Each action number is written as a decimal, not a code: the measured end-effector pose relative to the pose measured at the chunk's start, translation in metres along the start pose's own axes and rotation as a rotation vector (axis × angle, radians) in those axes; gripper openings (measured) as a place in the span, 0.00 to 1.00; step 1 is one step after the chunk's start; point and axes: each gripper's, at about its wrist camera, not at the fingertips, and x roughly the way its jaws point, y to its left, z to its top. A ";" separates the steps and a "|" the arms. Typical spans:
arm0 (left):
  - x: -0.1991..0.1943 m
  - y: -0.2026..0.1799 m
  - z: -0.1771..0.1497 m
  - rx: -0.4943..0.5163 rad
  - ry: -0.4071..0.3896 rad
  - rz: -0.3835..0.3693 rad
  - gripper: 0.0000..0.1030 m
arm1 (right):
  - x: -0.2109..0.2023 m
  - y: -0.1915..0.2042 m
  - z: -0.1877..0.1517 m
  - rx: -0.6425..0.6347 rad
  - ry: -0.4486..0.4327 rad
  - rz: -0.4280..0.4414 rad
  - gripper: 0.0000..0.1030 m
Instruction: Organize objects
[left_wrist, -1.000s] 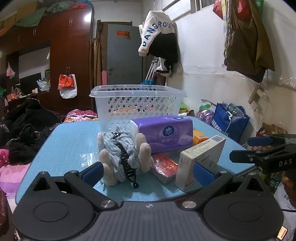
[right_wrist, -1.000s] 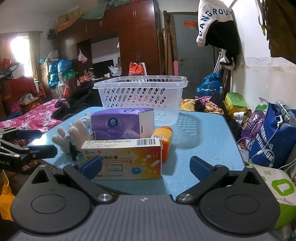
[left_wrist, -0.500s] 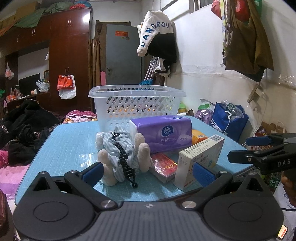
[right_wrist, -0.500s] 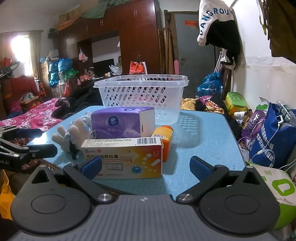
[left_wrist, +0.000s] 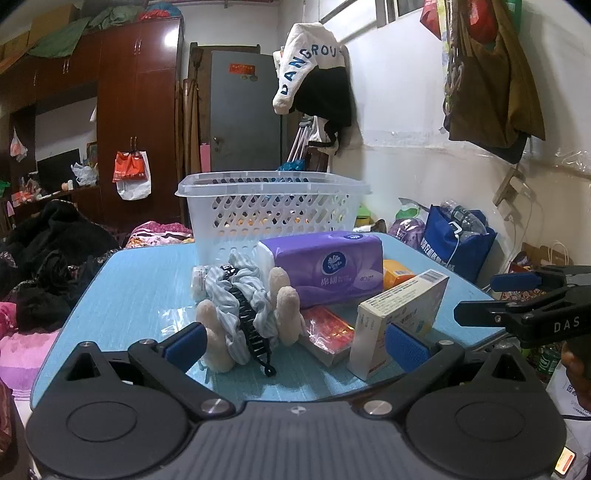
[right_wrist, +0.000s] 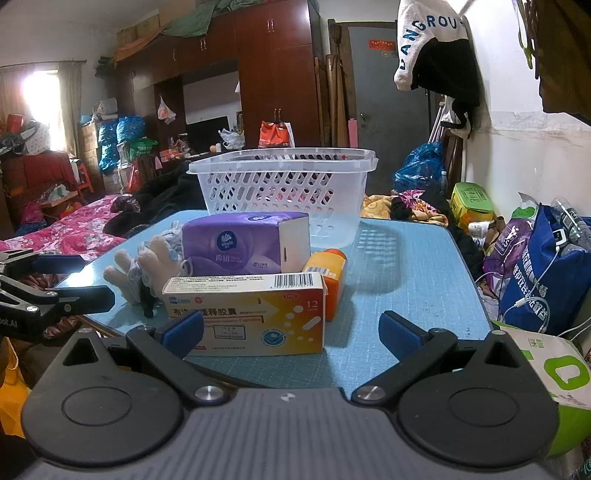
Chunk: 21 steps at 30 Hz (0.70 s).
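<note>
blue table (left_wrist: 140, 280), white basket (left_wrist: 273, 210), both grippers (left_wrist: 293, 341) agape

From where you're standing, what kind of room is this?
Most likely a lived-in bedroom at home, also used for storage. A bed with a pink floral cover sits at the left, a tall dark wooden wardrobe lines the back wall, and clothes hang on the wall above bags piled on the floor.

"12" on medicine box (right_wrist: 258, 314)

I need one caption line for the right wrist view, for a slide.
Open right gripper faces a medicine box, purple tissue pack and orange bottle before a white basket on the blue table.
</note>
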 end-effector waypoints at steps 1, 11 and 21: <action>0.000 0.001 0.000 -0.001 0.000 0.000 1.00 | 0.000 0.000 0.000 0.001 0.000 0.000 1.00; -0.001 0.001 0.000 0.010 -0.018 0.003 1.00 | 0.000 0.000 0.000 0.002 0.001 0.000 1.00; -0.013 0.008 0.005 -0.001 -0.165 0.066 1.00 | -0.010 -0.004 -0.004 -0.033 -0.175 -0.030 1.00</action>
